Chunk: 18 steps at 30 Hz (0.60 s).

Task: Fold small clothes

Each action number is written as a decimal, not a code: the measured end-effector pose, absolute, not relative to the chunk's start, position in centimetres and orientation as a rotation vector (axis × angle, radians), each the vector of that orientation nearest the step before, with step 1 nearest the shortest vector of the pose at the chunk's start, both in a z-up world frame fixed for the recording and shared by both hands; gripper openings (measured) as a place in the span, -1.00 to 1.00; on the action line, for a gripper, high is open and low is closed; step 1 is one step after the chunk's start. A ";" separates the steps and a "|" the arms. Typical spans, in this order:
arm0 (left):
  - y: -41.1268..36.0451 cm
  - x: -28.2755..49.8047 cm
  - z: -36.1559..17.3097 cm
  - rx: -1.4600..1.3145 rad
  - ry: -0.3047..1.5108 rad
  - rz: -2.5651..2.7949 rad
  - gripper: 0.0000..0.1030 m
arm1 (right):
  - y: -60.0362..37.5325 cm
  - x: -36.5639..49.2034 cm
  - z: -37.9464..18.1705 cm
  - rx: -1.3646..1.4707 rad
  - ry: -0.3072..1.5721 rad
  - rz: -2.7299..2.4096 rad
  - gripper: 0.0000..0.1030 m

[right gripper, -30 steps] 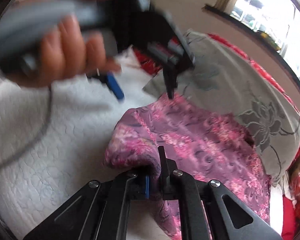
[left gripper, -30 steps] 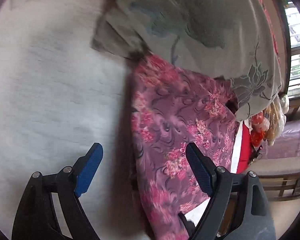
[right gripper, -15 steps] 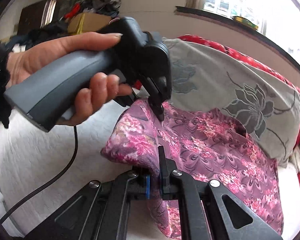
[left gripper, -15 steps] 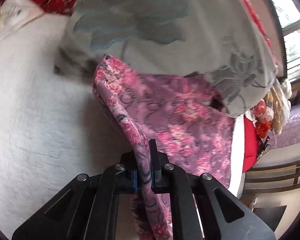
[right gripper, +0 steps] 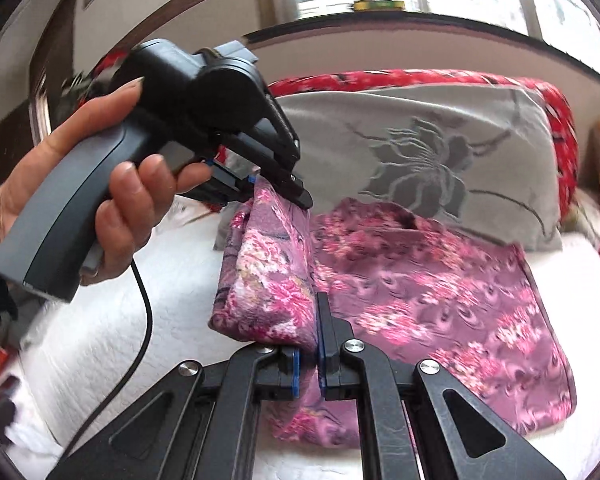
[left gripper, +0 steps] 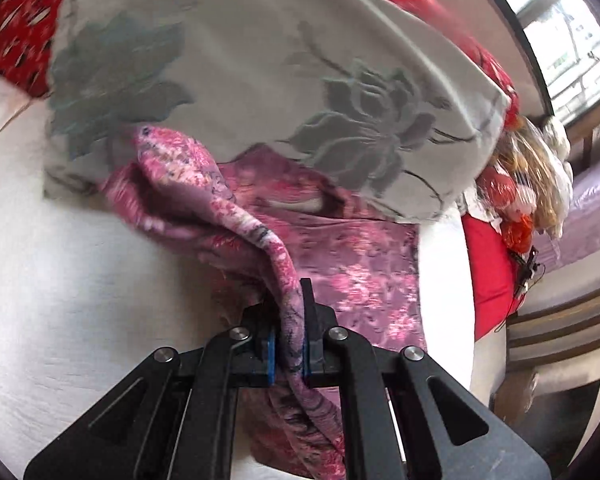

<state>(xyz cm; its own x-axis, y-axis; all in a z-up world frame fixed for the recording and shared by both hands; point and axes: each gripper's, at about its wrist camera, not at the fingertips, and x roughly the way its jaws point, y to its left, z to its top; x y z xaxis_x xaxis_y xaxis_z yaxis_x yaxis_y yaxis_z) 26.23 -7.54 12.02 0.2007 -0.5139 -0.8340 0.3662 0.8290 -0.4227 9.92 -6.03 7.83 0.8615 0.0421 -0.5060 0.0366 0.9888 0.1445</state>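
Observation:
A purple and pink floral garment [right gripper: 440,304] lies on a white quilted bed [right gripper: 112,332]; it also shows in the left wrist view [left gripper: 364,276]. My left gripper [left gripper: 290,348] is shut on the garment's left edge and holds it lifted; in the right wrist view [right gripper: 276,190] it shows held by a hand. My right gripper [right gripper: 308,368] is shut on the same edge nearer me. The lifted edge is folding over towards the right, above the flat part.
A grey pillow with a flower pattern [right gripper: 420,152] leans behind the garment, over a red patterned cushion [right gripper: 556,128]. A window sill [right gripper: 380,20] runs behind the bed. The left gripper's black cable [right gripper: 144,312] hangs over the bed. A doll and red items [left gripper: 516,200] sit at the bed's right edge.
My left gripper was open over the garment's edge, then shut on it and lifted it. Both grippers have raised the left edge and carried it rightwards.

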 end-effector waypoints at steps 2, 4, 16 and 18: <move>-9.2 25.5 12.5 -0.126 1.218 -0.635 -0.88 | -7.7 9.4 7.9 0.193 0.529 -0.009 -0.90; -10.4 24.9 12.9 -0.111 1.217 -0.647 -0.88 | -9.2 8.7 8.1 0.230 0.524 -0.025 -0.90; -21.8 21.9 11.1 0.023 1.246 -0.704 -0.88 | -18.7 4.9 6.6 0.438 0.519 -0.143 -0.89; -23.6 21.6 10.4 0.032 1.264 -0.711 -0.88 | -19.8 4.4 6.3 0.463 0.520 -0.157 -0.89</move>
